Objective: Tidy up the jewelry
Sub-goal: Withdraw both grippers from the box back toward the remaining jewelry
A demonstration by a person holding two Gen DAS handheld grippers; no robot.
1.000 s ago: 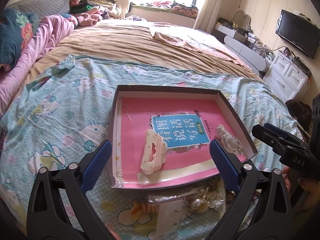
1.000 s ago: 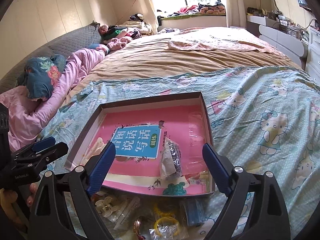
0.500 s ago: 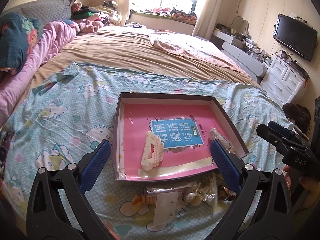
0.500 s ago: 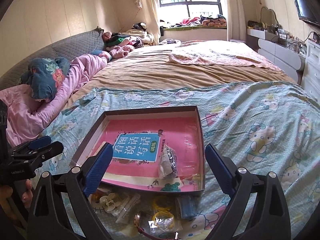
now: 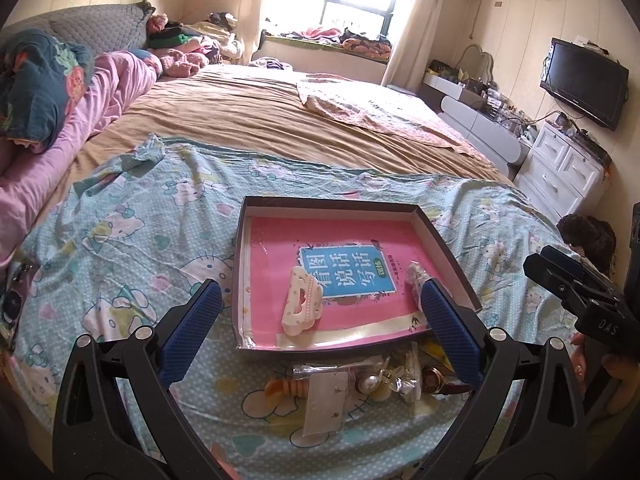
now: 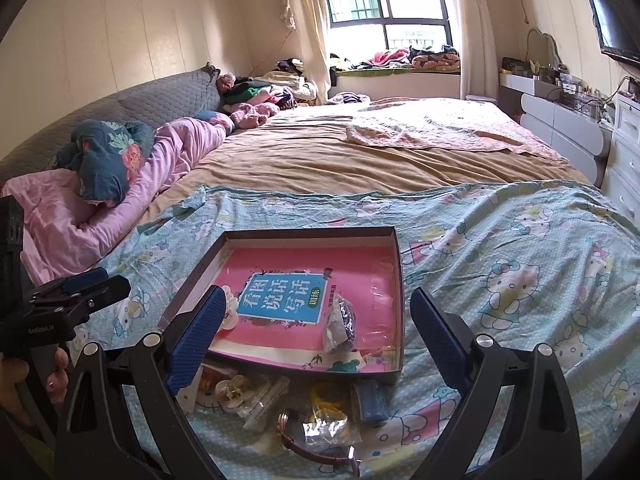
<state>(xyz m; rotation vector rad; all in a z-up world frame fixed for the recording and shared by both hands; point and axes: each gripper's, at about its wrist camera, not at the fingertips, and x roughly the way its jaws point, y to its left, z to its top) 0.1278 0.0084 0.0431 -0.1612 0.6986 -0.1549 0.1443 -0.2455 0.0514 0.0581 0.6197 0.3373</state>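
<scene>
A dark shallow box (image 5: 256,208) lined with a pink book cover lies on the Hello Kitty sheet; it also shows in the right wrist view (image 6: 394,236). Inside are a cream hair claw (image 5: 301,306) and a small clear bag of dark jewelry (image 6: 343,322). In front of the box lies a pile: a pearl piece (image 5: 370,383), a card (image 5: 326,404), a watch (image 6: 308,442), a yellow ring-shaped piece (image 6: 328,396), a blue item (image 6: 371,400). My left gripper (image 5: 320,332) is open and empty above the pile. My right gripper (image 6: 318,336) is open and empty above the box's near edge.
The bed stretches back with a tan blanket (image 5: 260,116) and pink bedding (image 5: 60,152) at the left. White drawers (image 5: 560,168) and a TV (image 5: 584,80) stand at the right. Each gripper shows at the edge of the other's view.
Both grippers have pulled back and risen, so the box looks smaller and more of the pile in front shows. Both stay open. Nothing was picked up.
</scene>
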